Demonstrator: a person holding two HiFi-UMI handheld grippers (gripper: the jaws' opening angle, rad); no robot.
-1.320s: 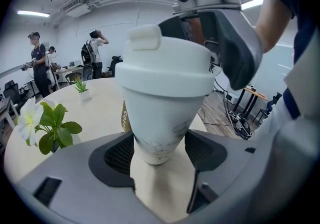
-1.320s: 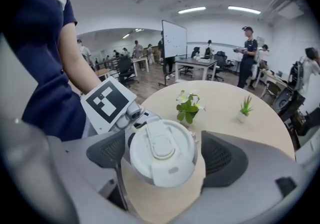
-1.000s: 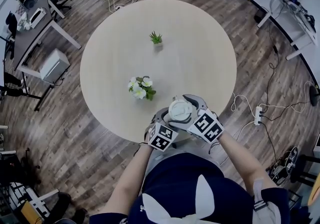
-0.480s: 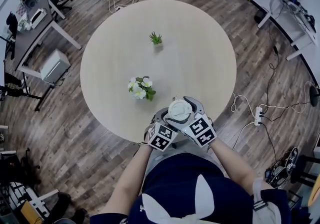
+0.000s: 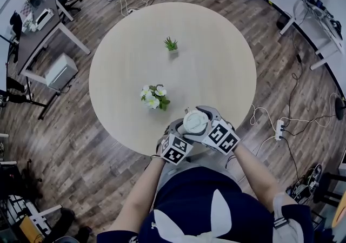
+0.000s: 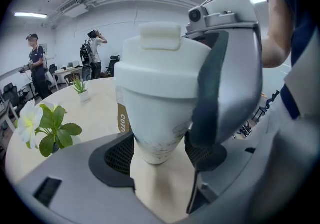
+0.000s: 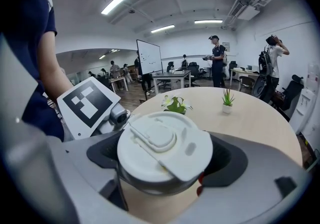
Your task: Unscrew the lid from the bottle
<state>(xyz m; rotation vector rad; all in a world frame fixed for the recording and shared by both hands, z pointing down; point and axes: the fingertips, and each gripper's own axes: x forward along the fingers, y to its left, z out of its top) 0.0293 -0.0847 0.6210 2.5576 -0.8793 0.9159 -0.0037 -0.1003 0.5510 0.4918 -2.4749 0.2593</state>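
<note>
Left tongs point(image 6: 156, 154) grip bottle point(image 6: 155, 111); right tongs point(image 7: 165, 170) clamp lid point(image 7: 162, 145). Likely risk: the tapered body slips round under torque.

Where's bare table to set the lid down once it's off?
Widest bare patch: the right half of the table, between the small green plant and the right rim. Also bare left of the white flowers. Crowded near edge: left hand-held gripper on the bottle, right hand-held gripper on the lid, flowers alongside.

The right gripper point(image 5: 202, 120) has twisted back counterclockwise about the lid point(image 5: 194, 122).
</note>
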